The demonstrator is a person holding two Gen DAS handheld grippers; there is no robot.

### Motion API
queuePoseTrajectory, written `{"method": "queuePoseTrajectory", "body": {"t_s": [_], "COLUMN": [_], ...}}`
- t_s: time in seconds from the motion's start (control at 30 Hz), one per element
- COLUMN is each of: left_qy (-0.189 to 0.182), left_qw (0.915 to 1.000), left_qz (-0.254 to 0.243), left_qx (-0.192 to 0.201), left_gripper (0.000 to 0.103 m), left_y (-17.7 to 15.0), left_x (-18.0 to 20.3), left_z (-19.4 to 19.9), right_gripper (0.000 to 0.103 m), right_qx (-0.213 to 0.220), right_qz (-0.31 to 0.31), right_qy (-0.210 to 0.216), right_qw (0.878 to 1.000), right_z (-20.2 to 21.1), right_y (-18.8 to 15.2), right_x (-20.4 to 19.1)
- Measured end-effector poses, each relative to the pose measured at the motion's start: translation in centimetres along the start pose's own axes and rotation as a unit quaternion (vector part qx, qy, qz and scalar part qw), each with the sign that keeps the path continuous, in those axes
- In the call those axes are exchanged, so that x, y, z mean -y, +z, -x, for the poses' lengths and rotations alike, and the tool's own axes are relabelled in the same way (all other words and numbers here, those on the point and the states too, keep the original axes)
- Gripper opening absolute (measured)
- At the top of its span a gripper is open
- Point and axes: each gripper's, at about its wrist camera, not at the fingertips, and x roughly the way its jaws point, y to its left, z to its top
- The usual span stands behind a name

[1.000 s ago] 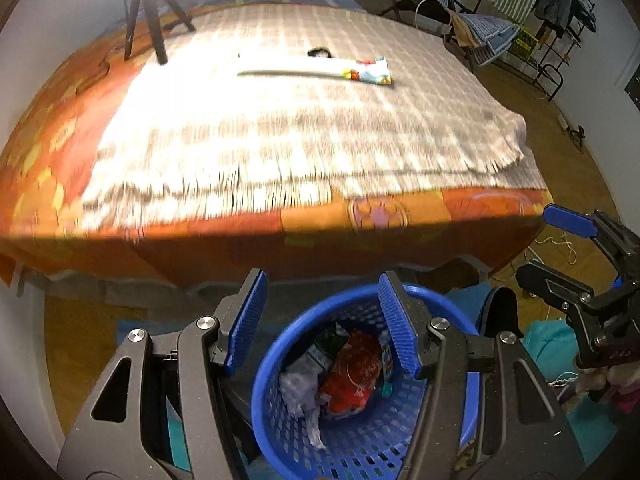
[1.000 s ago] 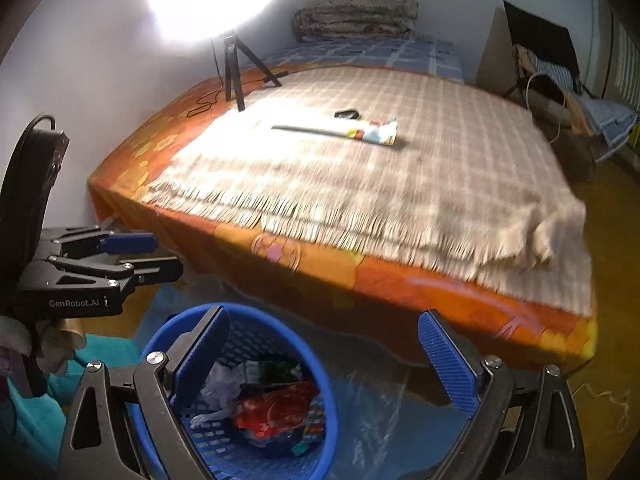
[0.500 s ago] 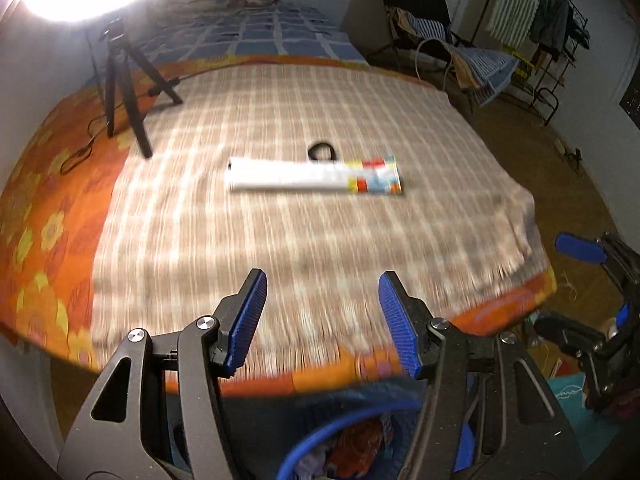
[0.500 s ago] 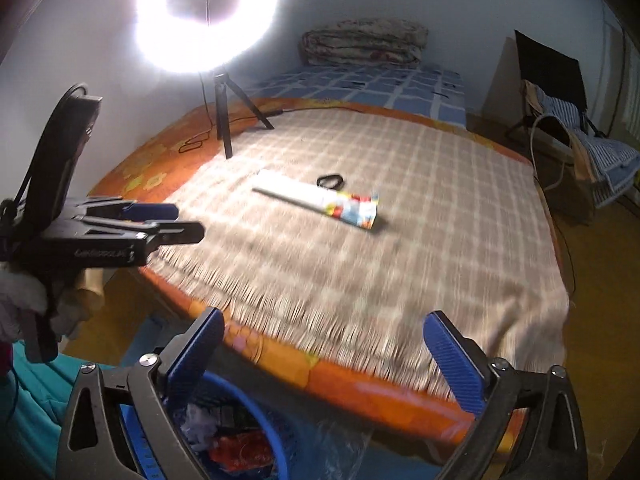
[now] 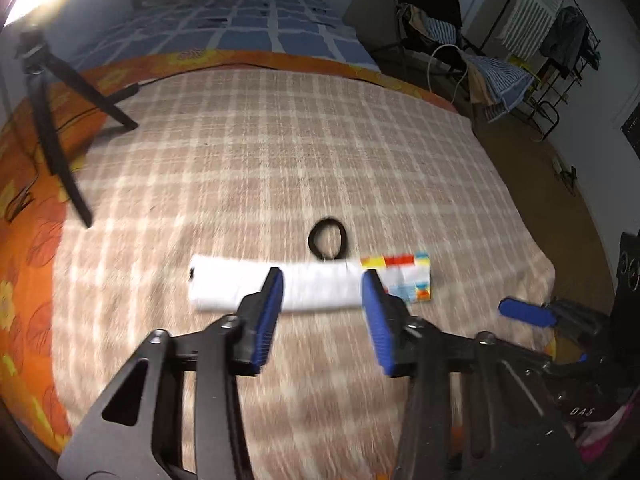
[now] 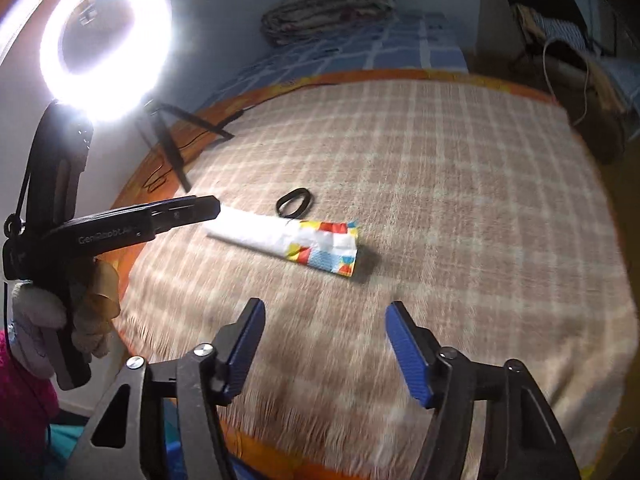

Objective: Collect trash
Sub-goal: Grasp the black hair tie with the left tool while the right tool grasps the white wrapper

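One wrapper mid-blanket, one black band just beyond it, left gripper released above the wrapper, right gripper released, holding nothing, one ring light.

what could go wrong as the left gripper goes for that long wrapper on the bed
1. The black hair tie lies right against the long wrapper, so the open left gripper may catch it too.
2. The wrapper lies flat on the soft plaid blanket; the fingers may pinch the fabric instead.
3. The wrapper is long, so a mid-length grip may leave its ends drooping.
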Motion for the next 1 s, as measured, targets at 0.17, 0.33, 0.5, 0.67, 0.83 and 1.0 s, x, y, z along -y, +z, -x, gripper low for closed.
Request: {"method": "queuePoseTrajectory", "body": {"t_s": [0.17, 0.33, 0.5, 0.67, 0.83, 1.0], "left_qy": [-0.019, -0.01, 0.014, 0.018, 0.035, 0.032], "left_qw": [0.9993, 0.999, 0.9991, 0.9989, 0.9989, 0.9993], "left_qz": [0.026, 0.031, 0.017, 0.013, -0.007, -0.001], "left_qx": [-0.018, -0.029, -0.037, -0.042, -0.029, -0.018], "left_gripper": [0.03, 0.019, 0.016, 0.015, 0.005, 0.003], "left_y": [1.3, 2.1, 2.2, 2.1, 2.1, 2.5], "left_x": [-0.7, -0.9, -0.9, -0.8, 0.1, 0.7], "left_z": [-3.2, -5.8, -7.4, -8.6, -9.2, -9.4], "right_gripper": [0.057, 0.051, 0.048, 0.046, 0.032, 0.006], "right_qx": [-0.005, -0.008, -0.013, -0.018, -0.027, -0.026], "right_qz": [-0.026, -0.049, -0.055, -0.055, -0.066, -0.056], "right_qy": [0.021, 0.039, 0.049, 0.047, 0.049, 0.043], "right_qw": [0.999, 0.998, 0.997, 0.997, 0.996, 0.997], "right_z": [-2.0, -3.5, -4.6, -5.9, -7.3, -7.4], "right_y": [1.4, 2.3, 2.8, 3.2, 3.2, 3.2], "right_x": [1.7, 2.9, 3.1, 3.0, 3.1, 2.6]}}
